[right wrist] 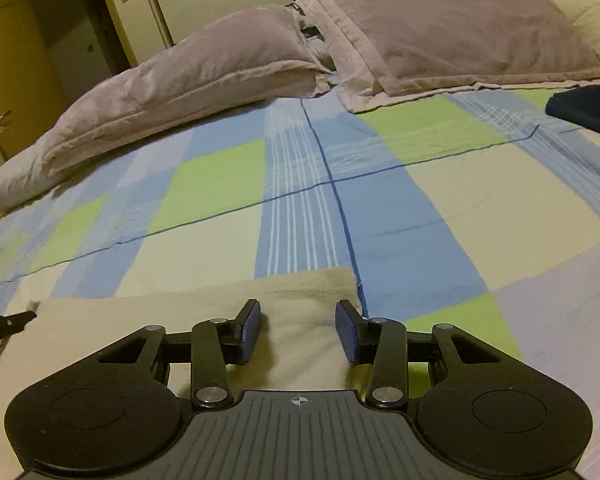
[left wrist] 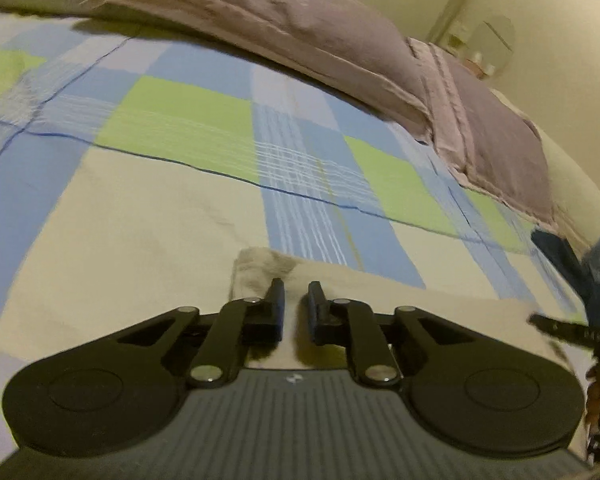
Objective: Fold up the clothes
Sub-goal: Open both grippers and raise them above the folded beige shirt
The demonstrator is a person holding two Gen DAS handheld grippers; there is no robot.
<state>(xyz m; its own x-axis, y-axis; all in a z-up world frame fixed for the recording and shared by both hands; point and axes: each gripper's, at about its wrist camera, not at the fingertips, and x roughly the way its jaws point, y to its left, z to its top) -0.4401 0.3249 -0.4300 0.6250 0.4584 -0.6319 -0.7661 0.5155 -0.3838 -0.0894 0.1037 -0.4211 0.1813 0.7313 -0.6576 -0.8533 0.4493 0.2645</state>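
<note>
Where it lay flat on the checked bedspread (right wrist: 440, 200), the cream cloth (right wrist: 300, 304) looked soft, light and limp, best pinched at its corners; left gripper (left wrist: 296, 300) nearly closed, hold uncertain; right gripper (right wrist: 298, 320) open astride its edge.

dark blue cloth (right wrist: 588, 114): cut by right edge | cream garment (right wrist: 300, 320): near part hidden under hand-held gripper body
</note>
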